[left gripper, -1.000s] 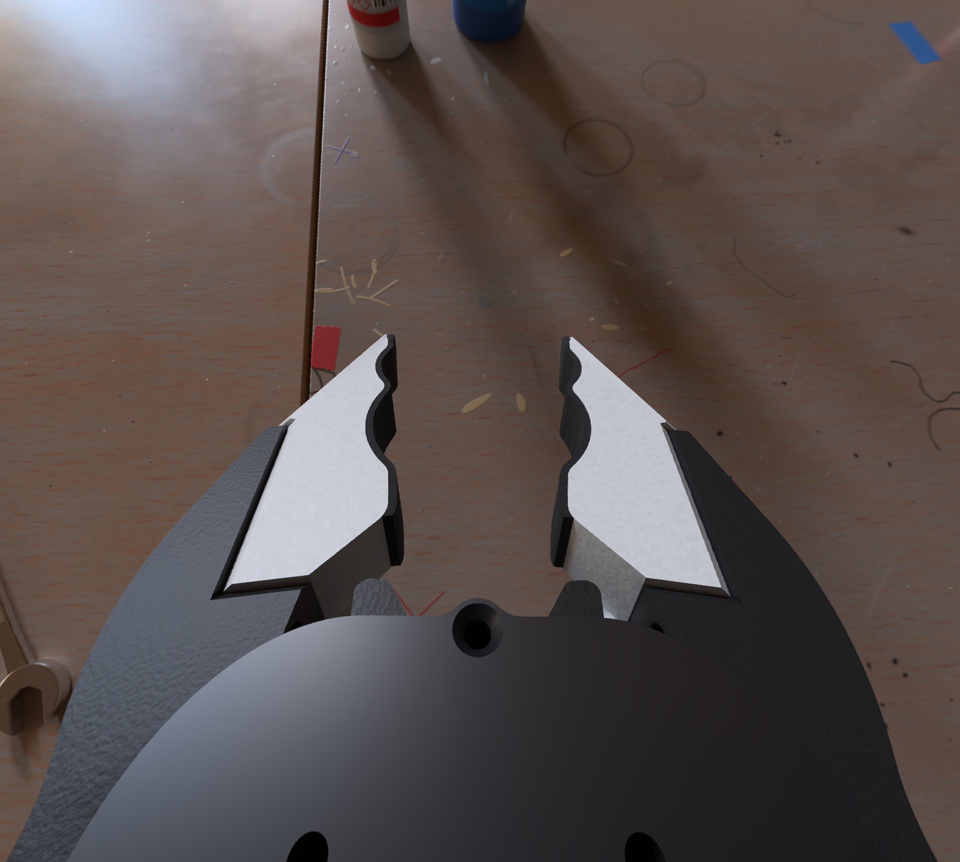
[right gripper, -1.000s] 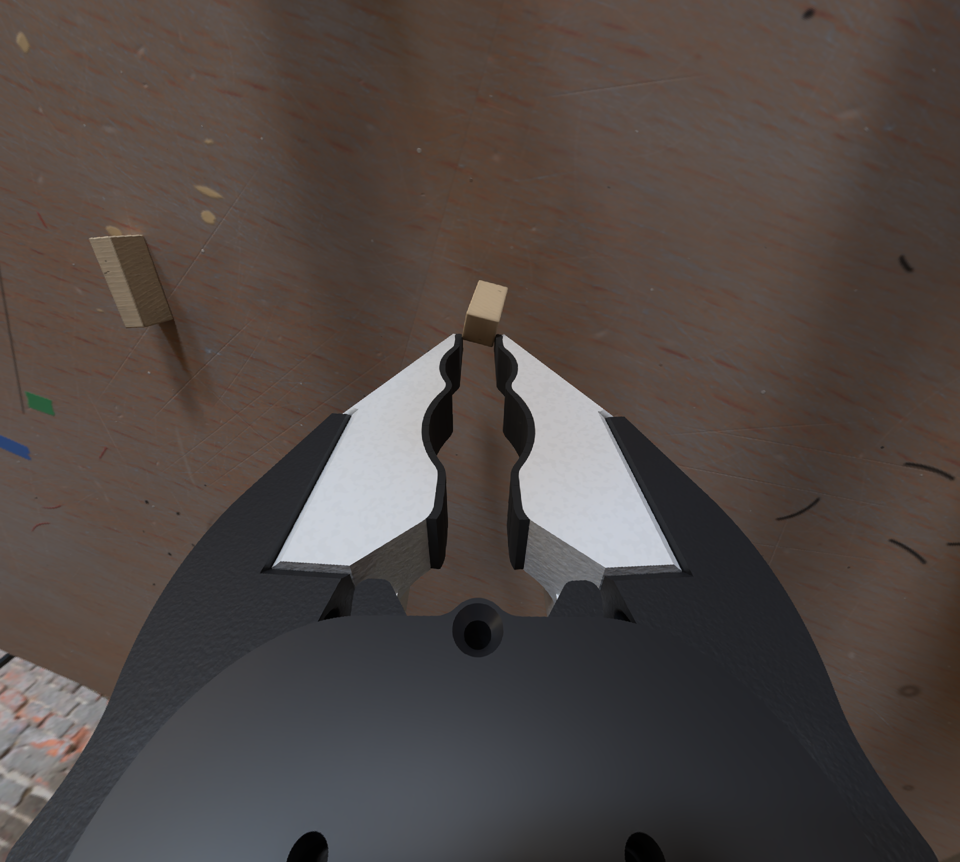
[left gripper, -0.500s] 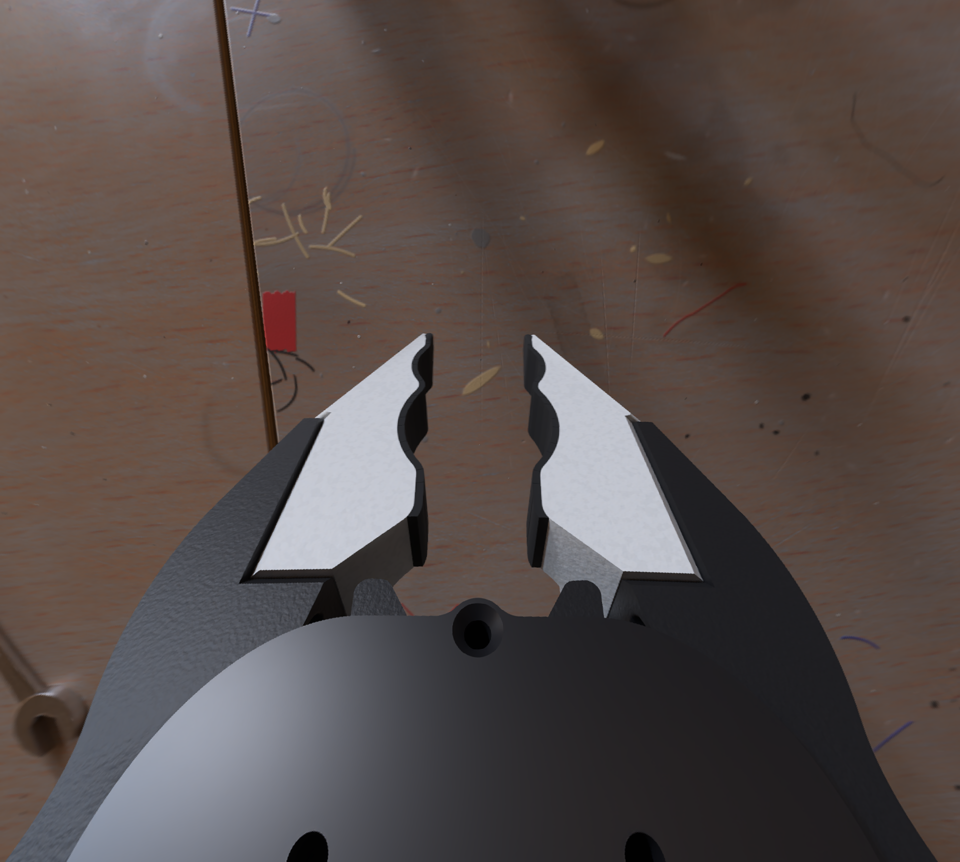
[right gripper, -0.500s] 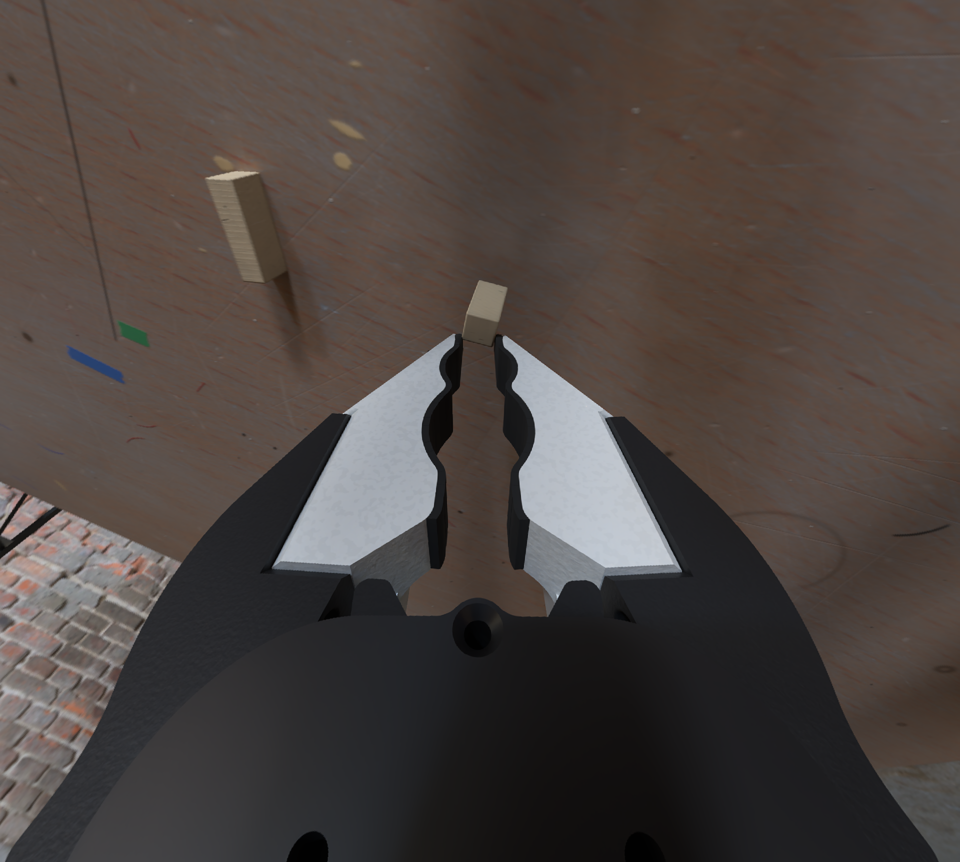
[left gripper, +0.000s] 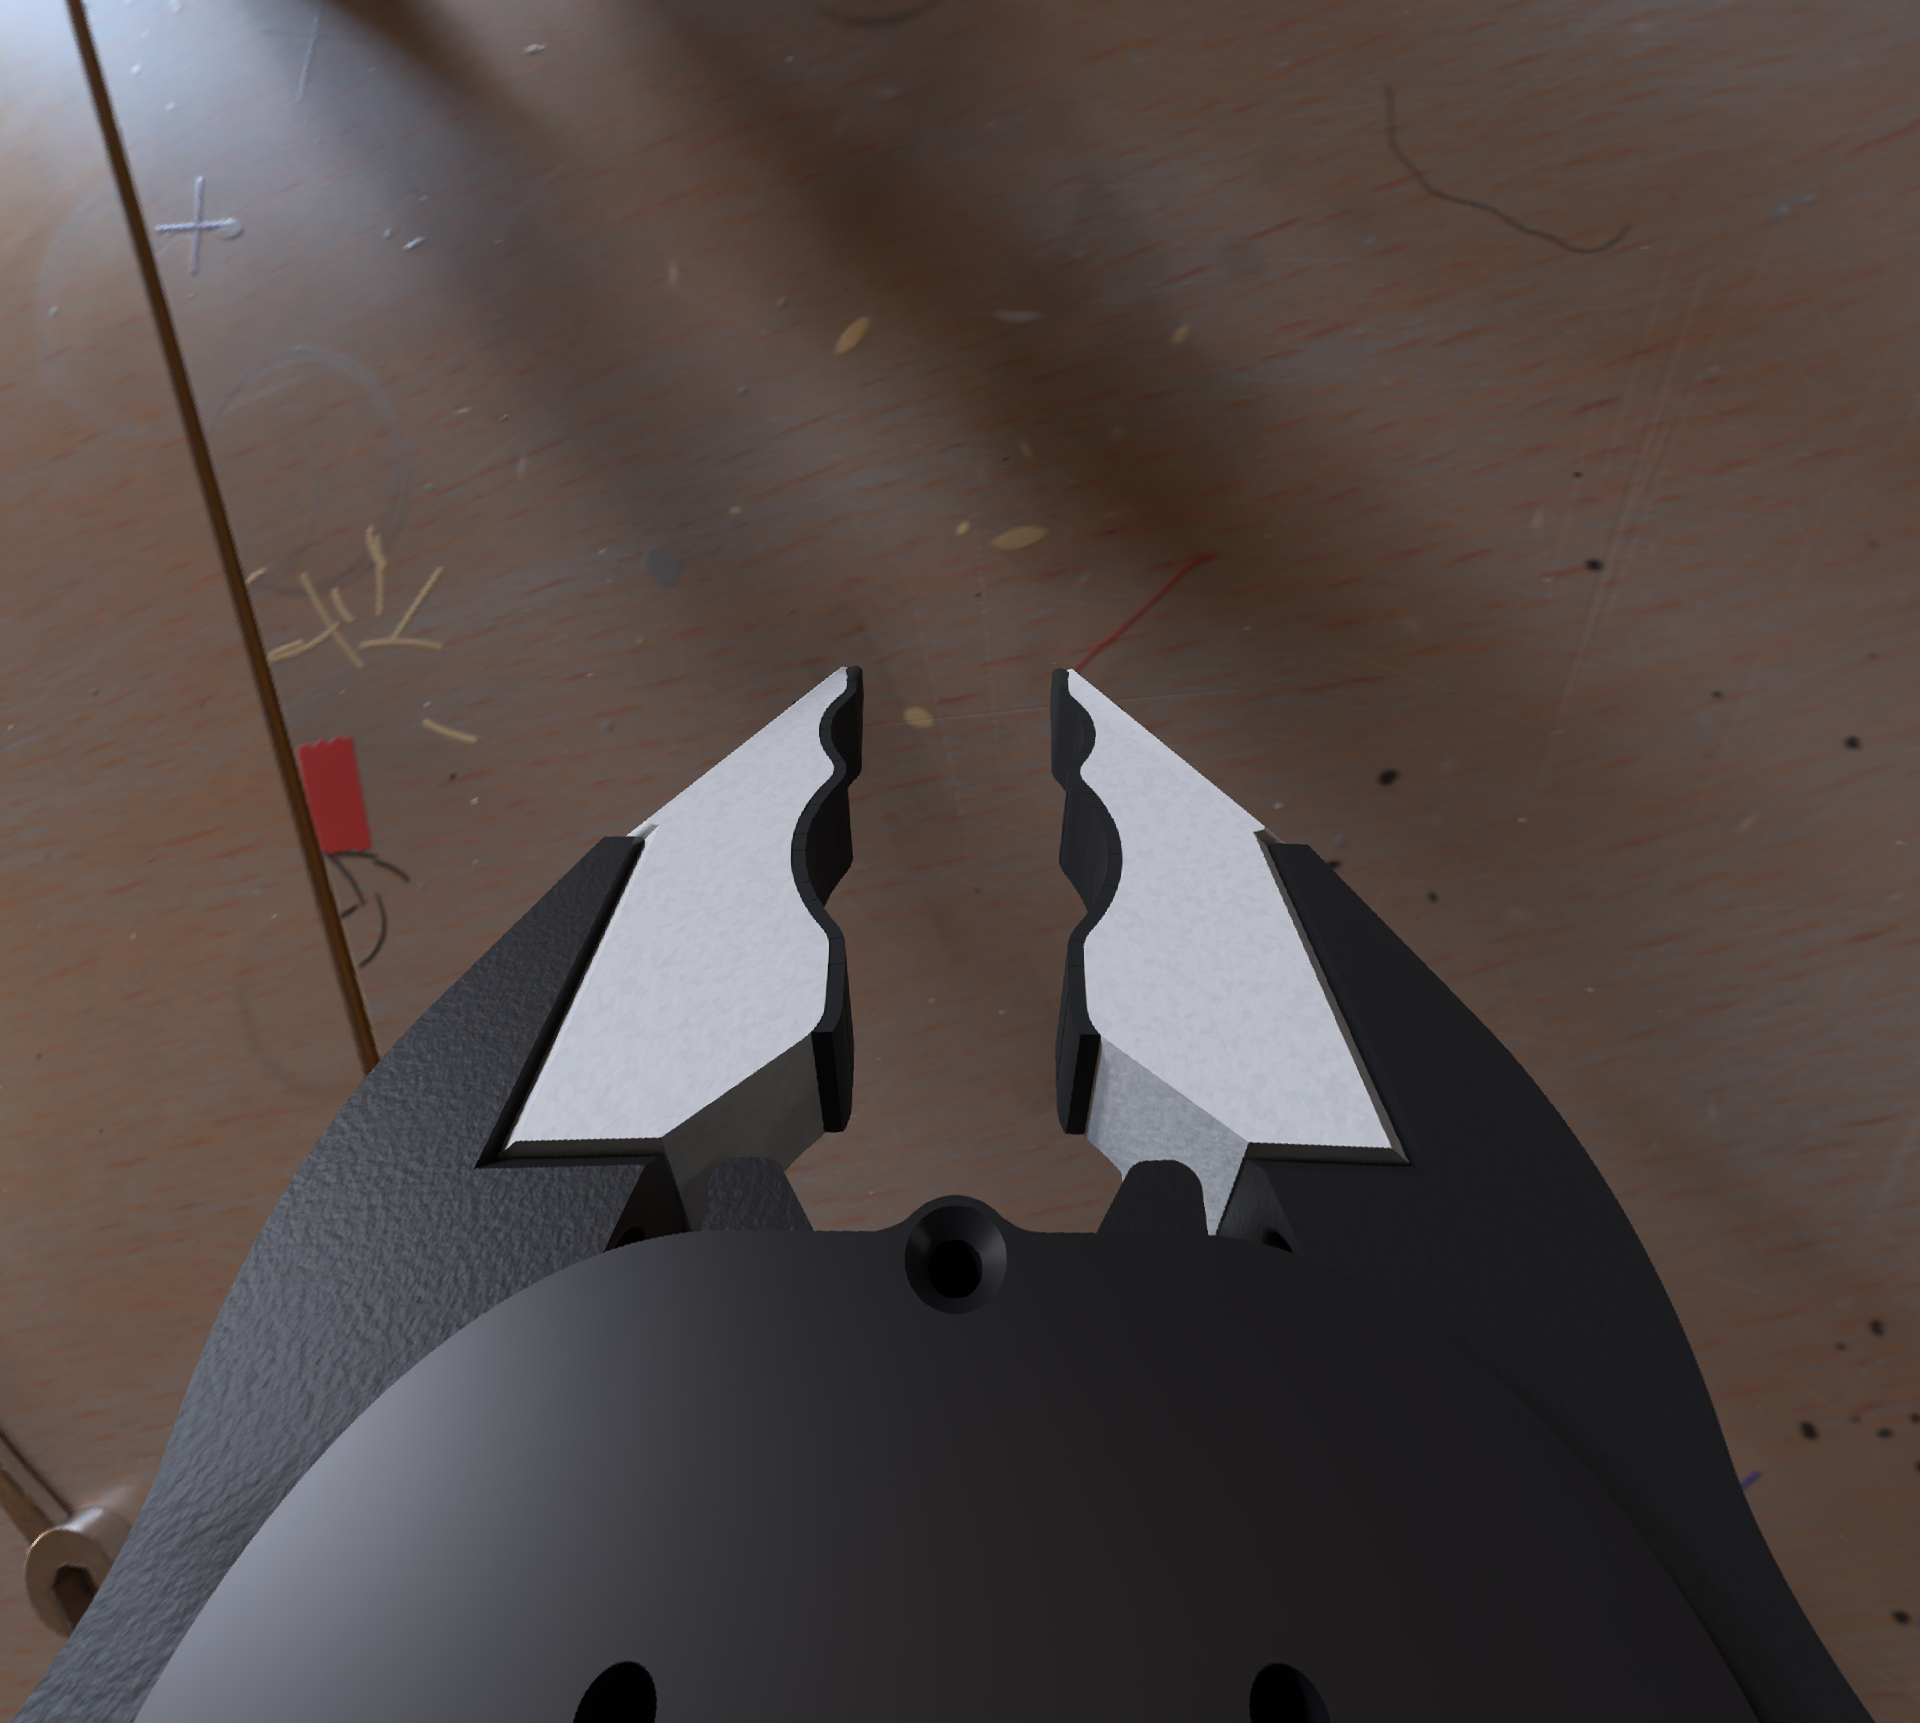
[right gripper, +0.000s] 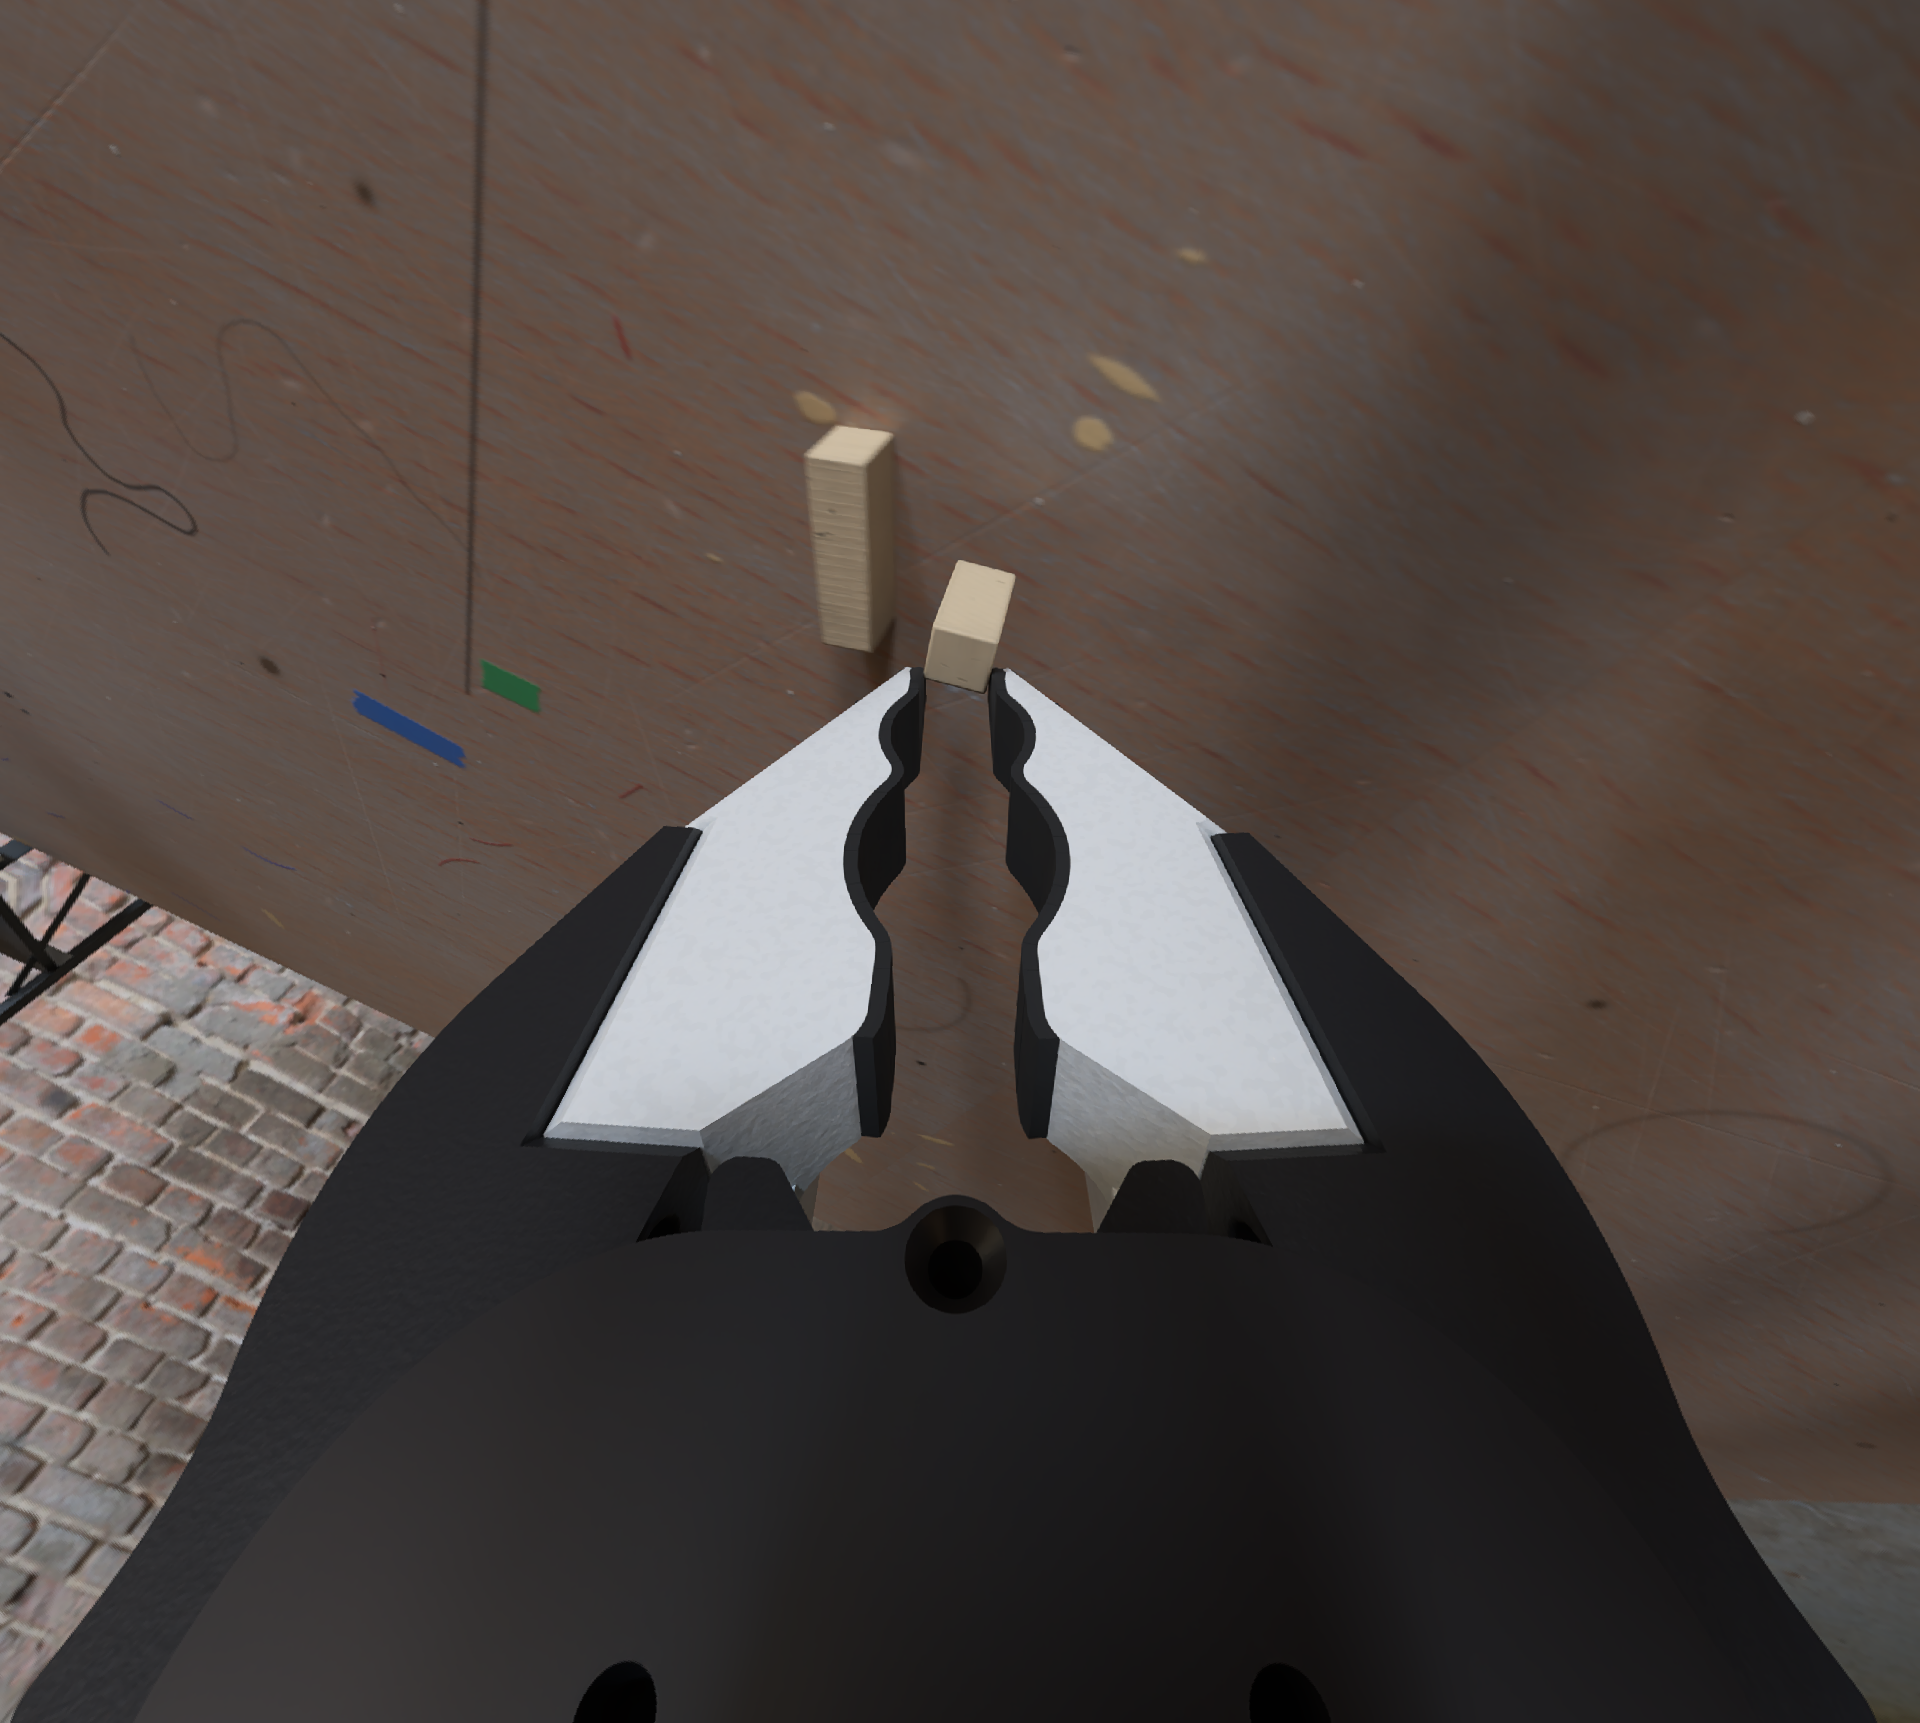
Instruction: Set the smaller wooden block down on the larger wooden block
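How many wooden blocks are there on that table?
2. The small pale wooden cube is pinched at the tips of the right gripper, above the brown table. The taller pale wooden block stands just left beyond it. The left wrist view shows none.

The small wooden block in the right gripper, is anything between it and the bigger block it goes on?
Nothing visible. The smaller wooden block is pinched at the tips of the right gripper, and the larger wooden block lies just beyond and left of it on the table, top face bare.
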